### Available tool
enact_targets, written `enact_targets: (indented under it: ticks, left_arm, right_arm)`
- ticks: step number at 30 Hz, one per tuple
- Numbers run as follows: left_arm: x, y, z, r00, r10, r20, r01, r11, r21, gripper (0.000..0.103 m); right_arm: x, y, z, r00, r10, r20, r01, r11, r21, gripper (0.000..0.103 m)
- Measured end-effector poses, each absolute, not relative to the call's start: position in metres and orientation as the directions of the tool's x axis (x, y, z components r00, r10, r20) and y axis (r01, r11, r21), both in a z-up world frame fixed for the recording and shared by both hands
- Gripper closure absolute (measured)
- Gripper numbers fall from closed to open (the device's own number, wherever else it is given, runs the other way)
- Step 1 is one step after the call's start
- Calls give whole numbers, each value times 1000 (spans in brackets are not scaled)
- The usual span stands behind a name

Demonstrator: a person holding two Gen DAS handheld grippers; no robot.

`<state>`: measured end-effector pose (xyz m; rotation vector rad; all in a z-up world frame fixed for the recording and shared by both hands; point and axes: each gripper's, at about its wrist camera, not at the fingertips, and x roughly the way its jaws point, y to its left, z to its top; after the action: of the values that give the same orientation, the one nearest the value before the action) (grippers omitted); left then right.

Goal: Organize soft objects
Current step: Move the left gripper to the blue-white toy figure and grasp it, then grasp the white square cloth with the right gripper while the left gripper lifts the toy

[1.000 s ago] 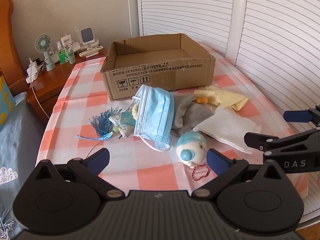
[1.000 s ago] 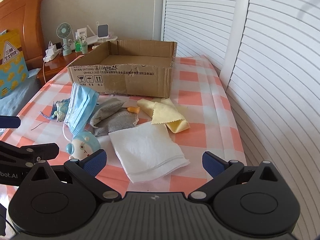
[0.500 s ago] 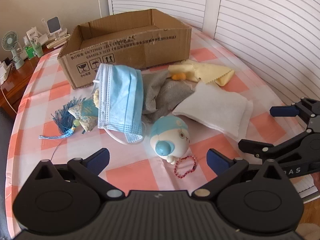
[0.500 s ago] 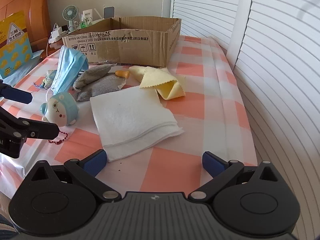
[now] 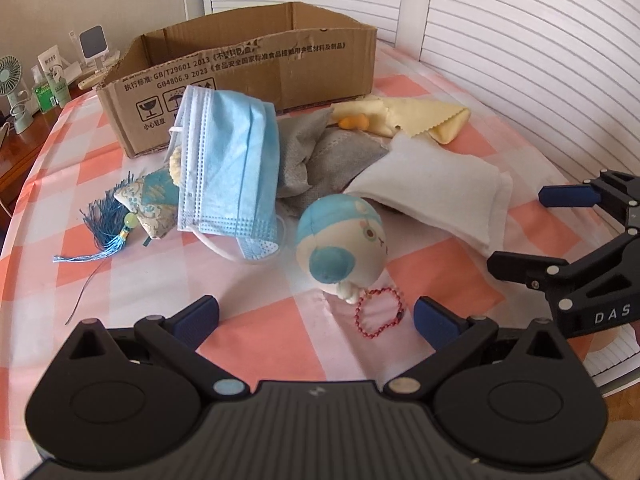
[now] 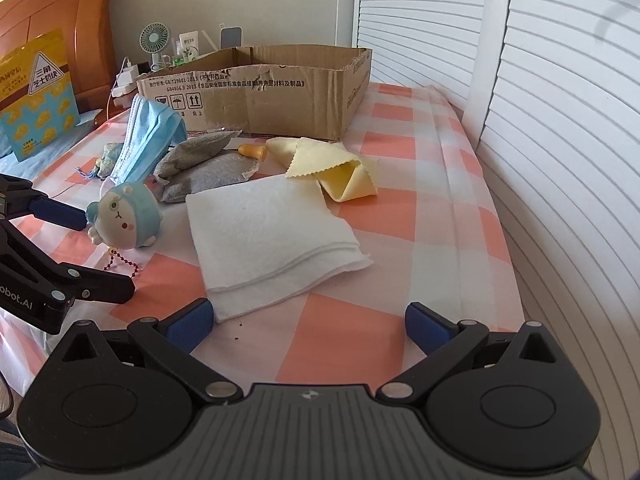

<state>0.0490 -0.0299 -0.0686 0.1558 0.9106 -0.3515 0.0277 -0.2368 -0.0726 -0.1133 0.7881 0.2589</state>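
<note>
**Bead chain and stacked cloths are the snags to watch**

The left claw (image 5: 316,314) stands wide apart and holds nothing, low over the checked table (image 5: 256,344), with the blue plush toy (image 5: 340,240) just beyond its tips. The toy's red bead chain (image 5: 378,312) lies between the 2 pads. If the claw closes low, it may catch only the chain, and the toy would dangle or drop.

The right claw (image 6: 310,326) is likewise apart and empty. Its left pad sits at the near corner of the white folded cloth (image 6: 272,236). The cloth is layered, so a shallow pinch could lift 1 sheet and unfold the rest.

Farther off, the blue face mask (image 5: 228,160) drapes over the tasselled sachet (image 5: 152,204) and the grey pouches (image 5: 324,164); pulling one may drag another. The yellow cloth (image 6: 340,172) lies near the cardboard box (image 6: 280,92), which looks empty.
</note>
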Motion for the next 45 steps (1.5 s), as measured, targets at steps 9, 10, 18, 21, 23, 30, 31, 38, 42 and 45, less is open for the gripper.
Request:
enact_targets:
  ticks: [9,10,18,21,23,30,31,38,42,45]
  left_arm:
    - [45,-33,-47,609,-288,-739,420,908,-8,3]
    - [46,-35,-46,615,-290,-733,427,904,0,5]
    - [56,-46,-48,618,-298,-728,452,892,19,38]
    - [58,-49,-50,612,-299,-732,459,888,21,60]
    - [61,-48,-50,604,-301,-738,453,891,8,60]
    - [53,-29,-41,603,-312,-734,411,910,-49,60]
    - [51,-27,-39,604,-313,-733,412,910,-48,60]
    - [38,-16,-32,608,-336,-719,415,907,-73,60]
    - [35,-12,-31,616,-336,-712,416,907,-69,60]
    - [35,-8,-30,616,-344,-709,418,905,-76,60]
  right_arm:
    - [24,-237,-75,696,191,-693,-270,963,-6,0]
    - [25,-237,-74,695,190,-693,-270,963,-6,0]
    - [24,-237,-75,699,192,-689,-270,963,-5,0]
    - [24,-237,-75,698,192,-689,-269,963,-4,0]
    - [24,-236,-73,693,188,-696,-267,964,-6,0]
    - [28,-229,-60,684,221,-695,-340,940,-35,0]
    - [29,-226,-58,684,225,-694,-354,934,-45,0]
    - [41,-193,-52,682,240,-691,-447,885,-133,0]
    - [46,-172,-60,690,181,-701,-444,871,-212,2]
    - [48,-166,-61,710,118,-694,-414,867,-276,2]
